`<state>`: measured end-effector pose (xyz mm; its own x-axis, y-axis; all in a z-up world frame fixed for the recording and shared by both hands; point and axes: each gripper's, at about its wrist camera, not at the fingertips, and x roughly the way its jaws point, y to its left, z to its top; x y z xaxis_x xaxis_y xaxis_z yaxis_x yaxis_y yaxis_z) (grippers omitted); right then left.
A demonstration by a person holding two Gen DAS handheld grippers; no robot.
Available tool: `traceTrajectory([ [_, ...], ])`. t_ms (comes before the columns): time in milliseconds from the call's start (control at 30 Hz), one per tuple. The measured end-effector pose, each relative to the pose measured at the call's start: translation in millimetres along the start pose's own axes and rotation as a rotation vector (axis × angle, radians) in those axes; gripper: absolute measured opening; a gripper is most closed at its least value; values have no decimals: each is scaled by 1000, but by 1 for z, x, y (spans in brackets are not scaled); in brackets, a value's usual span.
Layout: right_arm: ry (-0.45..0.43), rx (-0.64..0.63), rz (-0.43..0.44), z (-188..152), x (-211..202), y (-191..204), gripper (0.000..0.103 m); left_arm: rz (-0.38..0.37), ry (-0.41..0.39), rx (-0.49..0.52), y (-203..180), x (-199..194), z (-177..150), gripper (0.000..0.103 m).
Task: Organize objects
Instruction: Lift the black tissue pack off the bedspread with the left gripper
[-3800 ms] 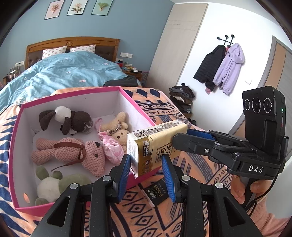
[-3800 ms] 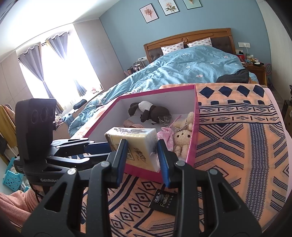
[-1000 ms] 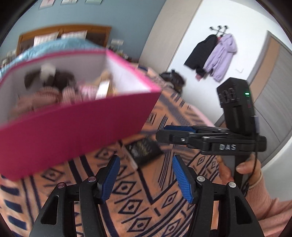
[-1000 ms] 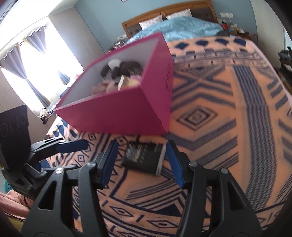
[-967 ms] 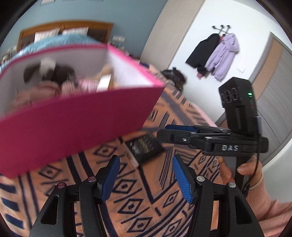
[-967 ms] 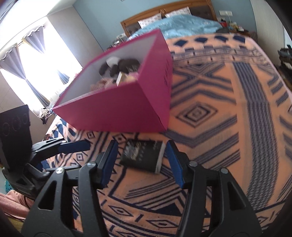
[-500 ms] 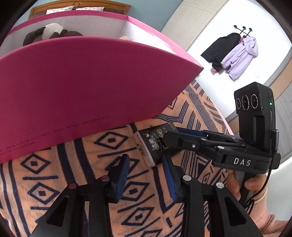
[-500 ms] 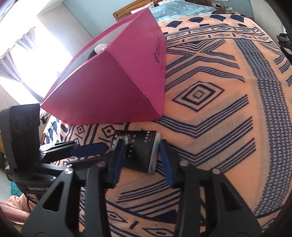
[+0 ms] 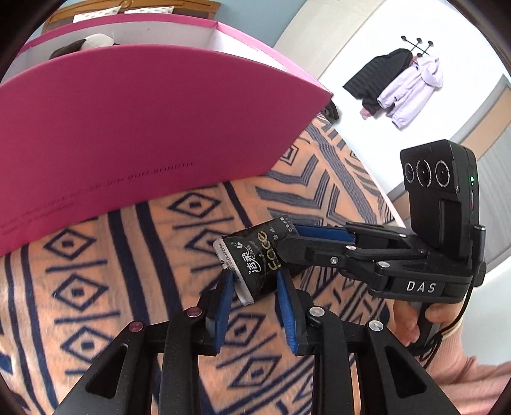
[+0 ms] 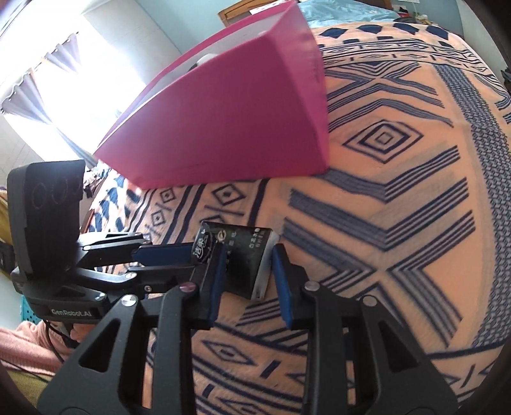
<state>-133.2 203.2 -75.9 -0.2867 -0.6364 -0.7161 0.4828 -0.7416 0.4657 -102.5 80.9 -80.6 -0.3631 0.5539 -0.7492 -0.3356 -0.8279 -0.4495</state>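
A small black tissue pack [image 9: 255, 258] with gold lettering sits just above the orange patterned blanket, in front of the pink box [image 9: 127, 127]. My left gripper [image 9: 255, 287] has its blue pads on both sides of the pack's near end and is shut on it. My right gripper [image 10: 247, 258] comes in from the right and is shut on the pack's other end [image 10: 246, 255]. In the right wrist view the left gripper [image 10: 166, 253] reaches the pack from the left. The box's inside is mostly hidden; a plush toy [image 9: 95, 40] peeks over its rim.
The pink box [image 10: 239, 111] stands close behind the pack on the blanket [image 10: 399, 191]. Coats [image 9: 399, 86] hang on a wall hook at the far right. Curtained windows [image 10: 48, 79] are at the left. A wooden headboard [image 9: 127, 8] is beyond the box.
The yellow tissue pack held earlier is gone from both grippers. Both grippers dropped low in front of the box and closed on the black pack, which now looks lifted off the blanket.
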Motion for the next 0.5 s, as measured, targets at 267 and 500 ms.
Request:
traceTrajectory([
  [267, -10, 6, 7, -4, 3, 2, 34, -2, -26, -57, 15, -5, -3, 27],
  [500, -20, 7, 11, -8, 3, 6, 33, -4, -33, -36, 7, -4, -5, 27],
])
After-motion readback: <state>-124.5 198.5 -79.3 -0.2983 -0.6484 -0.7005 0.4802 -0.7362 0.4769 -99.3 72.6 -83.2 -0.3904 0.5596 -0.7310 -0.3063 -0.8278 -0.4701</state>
